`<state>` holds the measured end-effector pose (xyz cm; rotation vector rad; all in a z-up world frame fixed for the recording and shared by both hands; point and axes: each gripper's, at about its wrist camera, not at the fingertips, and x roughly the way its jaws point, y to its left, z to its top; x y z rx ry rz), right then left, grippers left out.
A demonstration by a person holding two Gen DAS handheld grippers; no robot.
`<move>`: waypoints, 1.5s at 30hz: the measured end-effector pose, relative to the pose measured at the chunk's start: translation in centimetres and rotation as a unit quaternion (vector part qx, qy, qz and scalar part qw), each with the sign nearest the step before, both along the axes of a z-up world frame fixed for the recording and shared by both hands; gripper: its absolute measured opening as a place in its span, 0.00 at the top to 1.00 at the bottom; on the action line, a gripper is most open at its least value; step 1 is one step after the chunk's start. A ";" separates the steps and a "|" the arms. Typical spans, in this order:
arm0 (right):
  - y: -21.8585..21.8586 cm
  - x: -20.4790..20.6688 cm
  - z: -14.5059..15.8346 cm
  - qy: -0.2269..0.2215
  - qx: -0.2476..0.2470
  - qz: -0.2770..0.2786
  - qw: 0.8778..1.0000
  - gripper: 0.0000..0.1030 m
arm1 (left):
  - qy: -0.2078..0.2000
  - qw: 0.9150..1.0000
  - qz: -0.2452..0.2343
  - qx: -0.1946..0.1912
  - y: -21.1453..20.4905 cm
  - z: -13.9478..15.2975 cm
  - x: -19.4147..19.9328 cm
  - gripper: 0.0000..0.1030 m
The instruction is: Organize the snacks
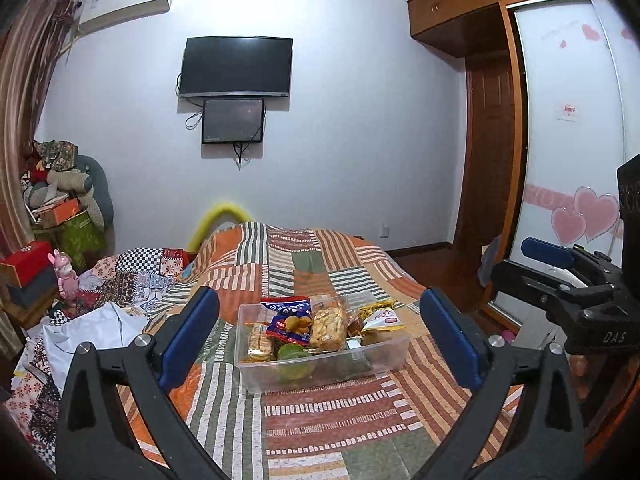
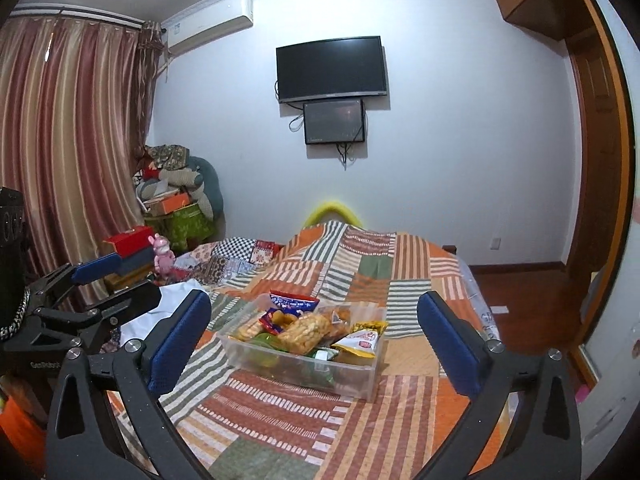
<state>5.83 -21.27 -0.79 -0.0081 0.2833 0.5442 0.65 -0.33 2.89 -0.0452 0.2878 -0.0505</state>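
A clear plastic box [image 1: 320, 364] full of snacks sits on the bed [image 1: 360, 420], on the striped patchwork cover, a little way ahead of both grippers. In it stand a blue packet [image 1: 290, 320], a clear bag of golden biscuits [image 1: 328, 328], a yellow and white packet [image 1: 382, 318] at its right end and something green [image 1: 292, 354] low at the near wall. The left gripper [image 1: 320, 338] has its blue fingers [image 1: 188, 336] spread wide with nothing between them and clear of the box. The right gripper [image 2: 314, 336] is the same: fingers [image 2: 448, 344] wide apart, empty, apart from the box [image 2: 352, 376]. On the far wall hang a television [image 1: 237, 66] and a smaller screen [image 1: 233, 121]; curtains [image 2: 68, 140] hang at the left.
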 end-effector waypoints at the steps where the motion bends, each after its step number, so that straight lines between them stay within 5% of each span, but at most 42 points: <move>1: 0.1 0.0 0.0 0.000 0.001 0.001 1.000 0.00 | -0.001 1.000 0.000 -0.001 0.0 0.0 -0.1 0.01; 45: -0.9 -0.3 -0.7 0.009 0.023 -0.014 1.000 0.00 | -0.012 1.000 -0.002 -0.010 -0.1 -0.1 -1.3 0.00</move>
